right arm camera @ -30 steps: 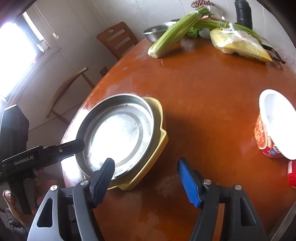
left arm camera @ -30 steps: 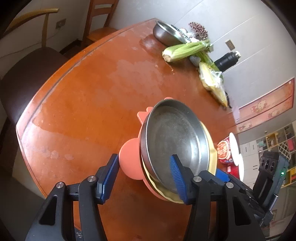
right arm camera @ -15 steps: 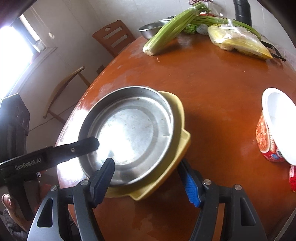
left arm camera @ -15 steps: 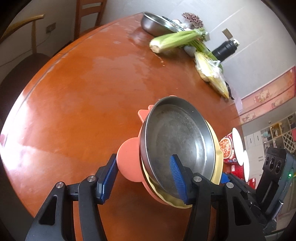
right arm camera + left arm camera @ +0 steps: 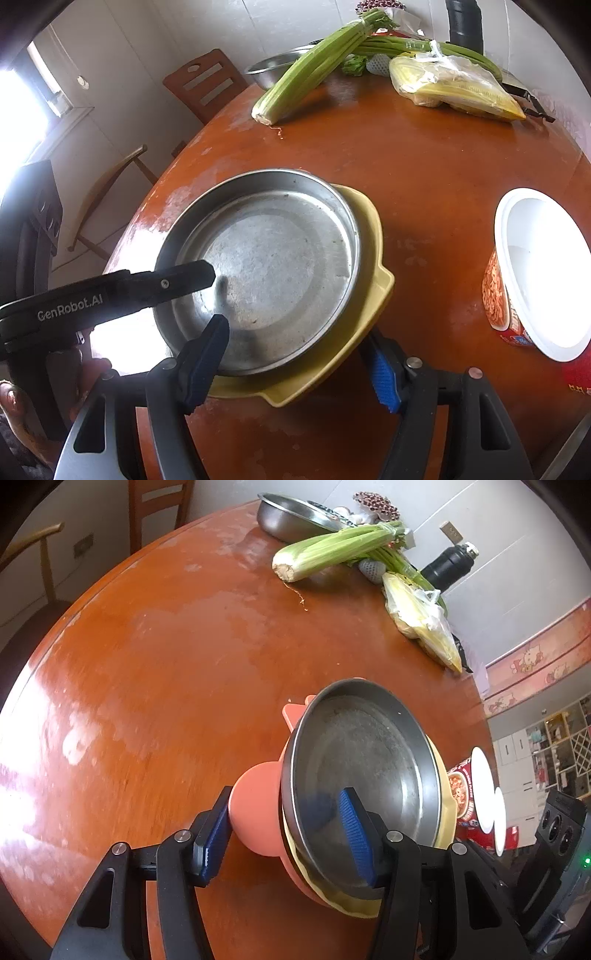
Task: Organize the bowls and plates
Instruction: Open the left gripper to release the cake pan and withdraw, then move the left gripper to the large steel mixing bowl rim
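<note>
The steel plate (image 5: 364, 771) sits on top of a yellow dish (image 5: 445, 805) and a coral plate (image 5: 256, 812). In the left wrist view the left hand-held gripper (image 5: 286, 832) clamps the near rim of this stack, one pad inside the steel plate, the other against the coral plate's ear, above the round wooden worktop (image 5: 166, 657). Only here does the coral plate show.

The right wrist view hides it. There the right hand-held gripper (image 5: 295, 363) straddles the stack's corner, one finger over the steel plate (image 5: 269, 266), the other just beside the yellow dish (image 5: 369, 302); whether it presses I cannot tell. An instant noodle cup (image 5: 532, 273) stands well apart.
</note>
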### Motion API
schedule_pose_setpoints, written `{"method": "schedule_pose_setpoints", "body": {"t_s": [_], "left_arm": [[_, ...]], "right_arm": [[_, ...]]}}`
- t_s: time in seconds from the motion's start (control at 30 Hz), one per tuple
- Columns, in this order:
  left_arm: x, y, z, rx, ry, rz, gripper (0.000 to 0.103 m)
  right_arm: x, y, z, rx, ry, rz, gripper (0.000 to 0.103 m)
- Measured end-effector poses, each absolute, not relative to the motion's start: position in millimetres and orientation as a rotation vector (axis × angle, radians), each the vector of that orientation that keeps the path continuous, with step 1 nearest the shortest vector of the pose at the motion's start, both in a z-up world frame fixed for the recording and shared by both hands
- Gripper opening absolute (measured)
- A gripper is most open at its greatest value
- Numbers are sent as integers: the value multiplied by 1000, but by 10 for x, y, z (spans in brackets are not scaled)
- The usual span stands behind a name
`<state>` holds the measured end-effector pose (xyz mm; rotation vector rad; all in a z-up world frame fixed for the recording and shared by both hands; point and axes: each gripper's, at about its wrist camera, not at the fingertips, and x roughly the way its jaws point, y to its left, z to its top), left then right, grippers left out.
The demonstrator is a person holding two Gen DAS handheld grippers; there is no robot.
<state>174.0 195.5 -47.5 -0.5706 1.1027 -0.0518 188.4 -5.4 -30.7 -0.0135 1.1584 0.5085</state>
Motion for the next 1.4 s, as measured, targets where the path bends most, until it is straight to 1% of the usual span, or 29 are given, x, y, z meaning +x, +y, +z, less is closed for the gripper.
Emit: {"method": "schedule_pose_setpoints", "body": {"t_s": [0.27, 0.4, 0.53, 0.73, 1.0, 1.23, 1.4], "left_arm": [[1637, 2167, -379, -589, 1057, -13, 58], [1507, 2202, -171, -568, 997, -5, 58], [1405, 2068, 49, -514, 945, -27, 58], [1344, 1714, 309, -452, 900, -114, 58], [1287, 1036, 566, -329, 866, -193, 58], [1223, 477, 646, -285, 849, -258, 58], [1182, 138, 597, -264, 868, -298, 58]], "right_arm": [[1855, -152, -250, 18, 1135, 477, 70], [1793, -203, -148, 29, 1097, 454, 70], [1684, -317, 48, 44, 1022, 425, 70], [1462, -622, 377, 65, 918, 384, 72], [1251, -1206, 778, 100, 789, 321, 75], [1105, -1882, 915, 125, 728, 231, 75], [1024, -2266, 923, 139, 716, 203, 76]]}}
